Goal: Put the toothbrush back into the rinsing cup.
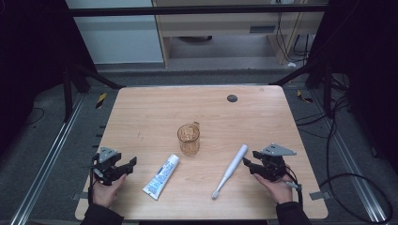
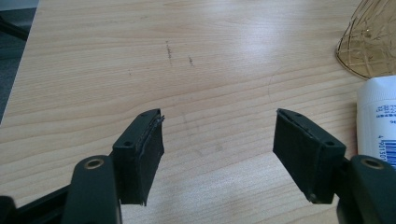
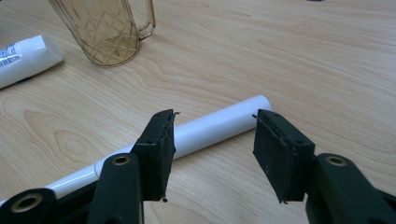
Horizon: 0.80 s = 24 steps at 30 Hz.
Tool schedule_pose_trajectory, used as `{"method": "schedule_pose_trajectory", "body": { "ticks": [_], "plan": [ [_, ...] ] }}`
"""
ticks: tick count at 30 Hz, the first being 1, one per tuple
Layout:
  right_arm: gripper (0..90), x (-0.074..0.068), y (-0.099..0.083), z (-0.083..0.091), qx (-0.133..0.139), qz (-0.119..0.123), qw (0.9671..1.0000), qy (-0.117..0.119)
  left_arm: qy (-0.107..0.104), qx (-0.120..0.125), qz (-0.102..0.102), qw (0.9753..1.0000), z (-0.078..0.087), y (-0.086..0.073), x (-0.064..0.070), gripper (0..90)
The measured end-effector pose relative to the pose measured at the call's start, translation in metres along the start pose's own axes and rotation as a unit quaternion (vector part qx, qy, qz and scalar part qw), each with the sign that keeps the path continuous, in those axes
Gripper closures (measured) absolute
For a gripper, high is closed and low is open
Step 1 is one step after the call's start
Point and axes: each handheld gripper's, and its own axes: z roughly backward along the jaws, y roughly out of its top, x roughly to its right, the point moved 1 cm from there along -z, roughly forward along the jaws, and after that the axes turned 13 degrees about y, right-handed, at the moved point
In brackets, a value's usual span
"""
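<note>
An amber glass mug (image 1: 188,138) stands upright near the table's middle, also seen as the mug (image 3: 105,30) and mug (image 2: 370,44). A white toothpaste tube (image 1: 162,176) lies left of it, cap toward the mug. A white electric toothbrush (image 1: 230,170) lies right of it, head toward the front edge. My left gripper (image 1: 130,165) rests open at the front left, the tube (image 2: 377,123) just beyond its right jaw. My right gripper (image 1: 247,164) is open beside the toothbrush handle (image 3: 212,126), which lies just past its jaws.
The wooden table (image 1: 141,112) has a dark round plug (image 1: 232,98) near its back edge. Metal rails and cables run along the floor on both sides. Faint scuff marks (image 2: 169,49) show on the wood ahead of the left gripper.
</note>
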Motion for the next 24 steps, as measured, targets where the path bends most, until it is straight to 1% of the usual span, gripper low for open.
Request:
{"method": "schedule_pose_trajectory", "body": {
  "ticks": [1, 2, 8, 12, 13, 16, 20, 24],
  "plan": [
    [48.5, 0.000, 0.000, 0.000, 0.000, 0.000, 1.0000, 0.000, 0.000, 0.000, 0.000, 1.0000, 0.000, 0.000, 0.000, 32.4],
    [49.5, -0.001, 0.001, -0.003, -0.002, 0.005, 1.0000, 0.003, 0.000, 0.000, 0.001, 1.0000, 0.000, 0.000, 0.000, 32.6],
    [51.0, -0.002, 0.006, -0.010, 0.000, 0.007, 1.0000, 0.004, 0.001, 0.001, 0.002, 1.0000, 0.001, 0.000, 0.001, 33.0],
    [54.2, -0.003, 0.008, -0.015, 0.001, 0.010, 0.9999, 0.003, 0.004, 0.003, 0.001, 1.0000, 0.001, 0.001, 0.000, 33.6],
    [56.4, -0.002, 0.010, -0.018, 0.001, 0.012, 0.9999, 0.001, 0.005, 0.003, 0.001, 1.0000, 0.001, 0.001, 0.000, 33.8],
    [58.6, 0.000, 0.012, -0.022, 0.000, 0.014, 0.9999, -0.006, 0.006, 0.005, 0.001, 1.0000, 0.002, 0.001, 0.000, 34.3],
    [62.2, 0.006, 0.013, -0.027, 0.000, 0.007, 0.9999, -0.009, 0.006, 0.006, 0.000, 1.0000, 0.002, 0.001, 0.001, 34.4],
    [65.2, 0.011, 0.017, -0.033, -0.004, 0.005, 0.9999, -0.012, 0.006, 0.003, -0.002, 1.0000, 0.001, 0.001, 0.001, 34.7]
  ]
}}
